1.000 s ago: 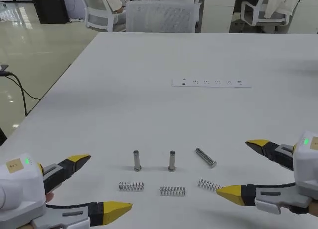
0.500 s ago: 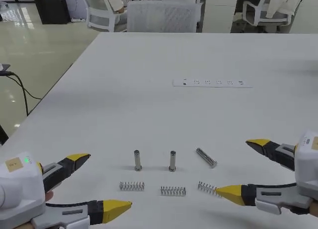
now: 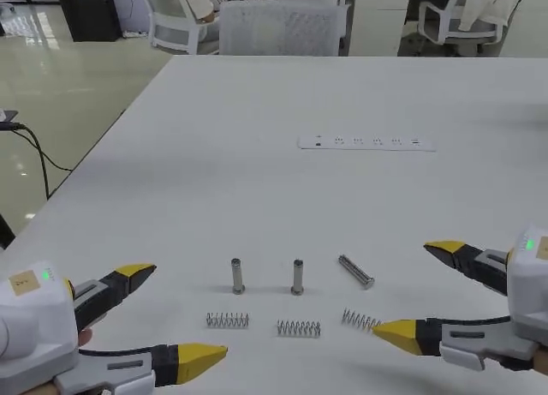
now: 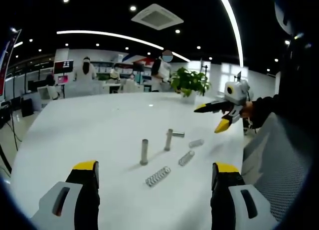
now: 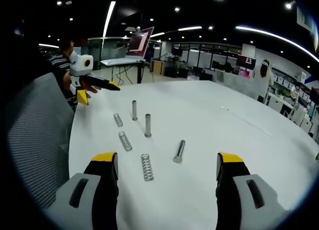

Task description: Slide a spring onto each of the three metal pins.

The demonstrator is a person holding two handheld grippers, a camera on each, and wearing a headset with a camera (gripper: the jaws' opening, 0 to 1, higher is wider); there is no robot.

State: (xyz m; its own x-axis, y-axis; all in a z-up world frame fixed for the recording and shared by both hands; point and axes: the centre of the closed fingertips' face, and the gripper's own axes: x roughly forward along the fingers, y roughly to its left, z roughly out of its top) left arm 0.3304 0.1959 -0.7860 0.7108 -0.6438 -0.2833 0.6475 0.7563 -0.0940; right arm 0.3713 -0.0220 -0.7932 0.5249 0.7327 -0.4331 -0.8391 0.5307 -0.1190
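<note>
Moved: nothing; my yellow-tipped left gripper [image 3: 184, 314] and right gripper [image 3: 402, 288] hover, jaws spread.
Pins: three silver metal pins [image 3: 297, 277] bare, one lying flat.
Springs: three steel coil springs [image 3: 298, 328] all unfitted.

Silver pins [image 3: 237, 276], silver springs [image 3: 227, 320], plain white table [image 3: 257, 172].

Shiny metal pins [image 3: 297, 277] and springs [image 3: 298, 328] on matt white table [image 3: 257, 181].

No legible text, label or number anywhere.
</note>
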